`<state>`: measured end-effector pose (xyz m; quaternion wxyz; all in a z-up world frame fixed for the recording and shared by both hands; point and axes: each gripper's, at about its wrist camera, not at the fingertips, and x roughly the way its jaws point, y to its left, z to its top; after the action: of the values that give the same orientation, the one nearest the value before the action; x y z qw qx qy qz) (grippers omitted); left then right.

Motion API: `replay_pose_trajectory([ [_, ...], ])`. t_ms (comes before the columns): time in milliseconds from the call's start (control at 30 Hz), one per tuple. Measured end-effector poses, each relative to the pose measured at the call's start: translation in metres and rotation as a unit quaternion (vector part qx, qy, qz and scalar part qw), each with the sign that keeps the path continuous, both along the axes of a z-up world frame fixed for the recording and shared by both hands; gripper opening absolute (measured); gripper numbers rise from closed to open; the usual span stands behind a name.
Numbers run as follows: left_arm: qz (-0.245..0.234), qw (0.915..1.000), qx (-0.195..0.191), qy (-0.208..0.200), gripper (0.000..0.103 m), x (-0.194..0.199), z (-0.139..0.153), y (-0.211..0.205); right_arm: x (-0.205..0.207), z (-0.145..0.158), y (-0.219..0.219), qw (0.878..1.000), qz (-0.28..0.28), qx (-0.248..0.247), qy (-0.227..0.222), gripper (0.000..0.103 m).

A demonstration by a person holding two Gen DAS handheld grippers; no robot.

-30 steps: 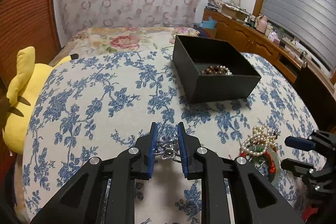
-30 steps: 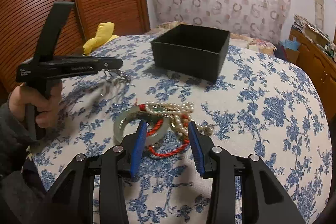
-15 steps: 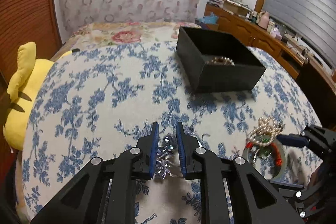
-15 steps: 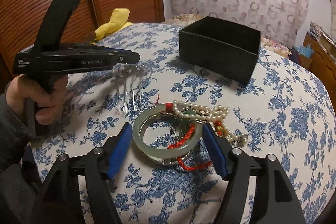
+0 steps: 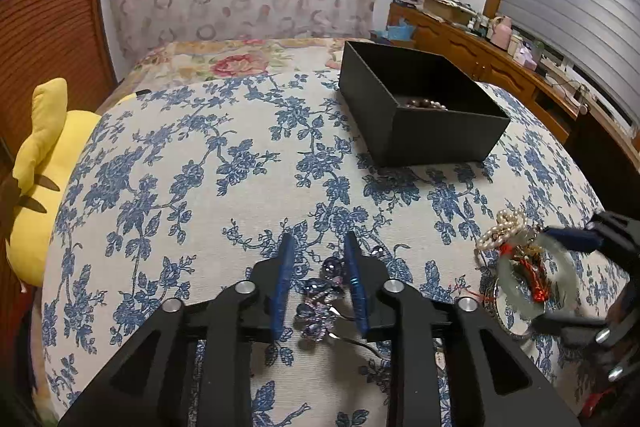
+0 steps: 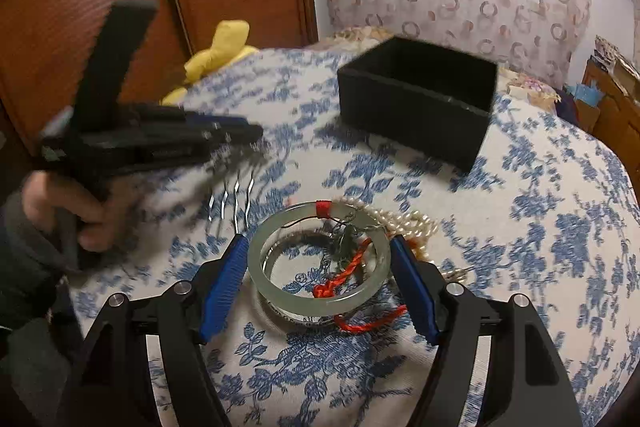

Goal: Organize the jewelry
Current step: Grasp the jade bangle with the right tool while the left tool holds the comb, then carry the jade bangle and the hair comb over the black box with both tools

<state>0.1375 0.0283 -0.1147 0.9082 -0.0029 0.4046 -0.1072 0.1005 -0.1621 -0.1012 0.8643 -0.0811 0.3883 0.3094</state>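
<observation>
Right hand-held gripper (image 6: 318, 269) straddles jade bangle (image 6: 318, 259), blue pads apart

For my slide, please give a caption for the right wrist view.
Open right claw straddles a jade bangle beside pearls.

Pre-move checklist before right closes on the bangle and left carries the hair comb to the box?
1. Right gripper open, straddling the jade bangle: ok.
2. Bangle free of clutter: not ok, red cord and pearl strand tangled over it.
3. Left gripper clamped on the hair comb: cannot tell, jaws look parted.
4. Black box open, room inside: ok, only a bead bracelet shows.
5. Path to the box unobstructed: ok.
</observation>
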Motion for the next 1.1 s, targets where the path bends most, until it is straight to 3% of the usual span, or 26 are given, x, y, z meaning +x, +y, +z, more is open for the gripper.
replay_pose_trajectory([
  [100,0.001,1.0000,-0.005,0.006,0.037,0.000,0.000,0.006,-0.004,0.011,-0.008,1.000,-0.004,0.004,-0.012,0.074],
  [267,0.002,0.9997,-0.019,0.012,0.037,-0.002,-0.001,0.011,-0.004,0.021,-0.021,0.999,-0.020,0.003,-0.032,0.074],
  [533,-0.023,0.9987,-0.042,0.015,0.010,-0.005,0.000,0.006,0.005,0.024,-0.034,0.999,-0.036,-0.008,-0.038,0.074],
  [633,-0.025,0.9989,-0.036,0.014,0.008,-0.005,0.001,0.002,0.008,0.025,-0.039,0.998,-0.045,-0.009,-0.041,0.074],
  [667,-0.024,0.9990,-0.035,0.012,0.000,-0.006,0.002,0.003,0.009,0.024,-0.040,0.998,-0.047,-0.008,-0.040,0.074],
  [1100,-0.018,0.9985,-0.052,-0.005,0.000,-0.018,0.022,0.018,0.008,0.019,-0.038,0.998,-0.043,-0.005,-0.036,0.074],
])
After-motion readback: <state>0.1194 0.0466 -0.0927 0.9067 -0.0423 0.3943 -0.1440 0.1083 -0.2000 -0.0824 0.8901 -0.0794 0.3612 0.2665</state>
